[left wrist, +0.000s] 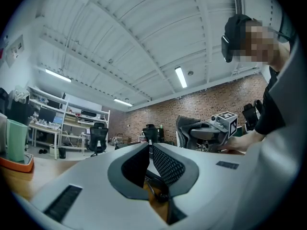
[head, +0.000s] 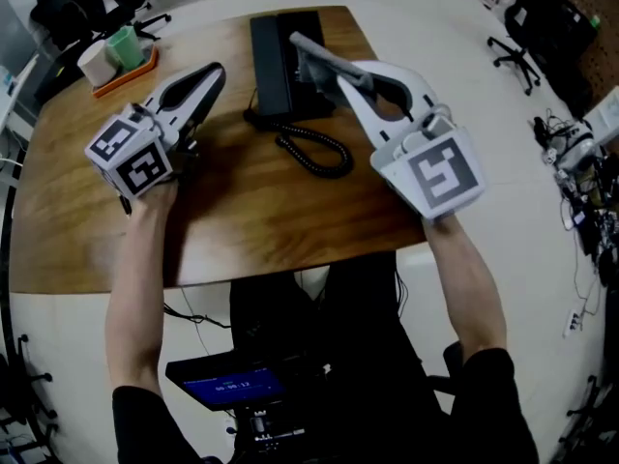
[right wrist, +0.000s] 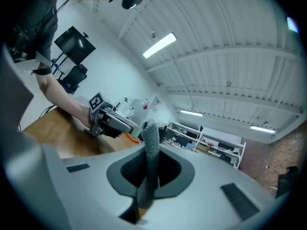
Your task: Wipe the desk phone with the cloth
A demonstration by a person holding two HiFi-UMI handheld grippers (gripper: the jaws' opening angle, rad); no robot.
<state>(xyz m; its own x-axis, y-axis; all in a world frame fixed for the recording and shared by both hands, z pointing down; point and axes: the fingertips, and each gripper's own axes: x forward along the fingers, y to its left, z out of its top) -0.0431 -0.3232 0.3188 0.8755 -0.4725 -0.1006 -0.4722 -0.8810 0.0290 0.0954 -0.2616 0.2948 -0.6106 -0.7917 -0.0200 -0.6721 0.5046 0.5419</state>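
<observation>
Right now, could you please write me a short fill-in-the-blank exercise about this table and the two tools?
1. The right tool is shut on a grey ____.
2. The black phone stands on a ____ table.
3. The left tool holds nothing and its jaws are ____.
4. The green cup sits in an ____ tray.

Missing words: cloth; wooden; shut; orange.
</observation>
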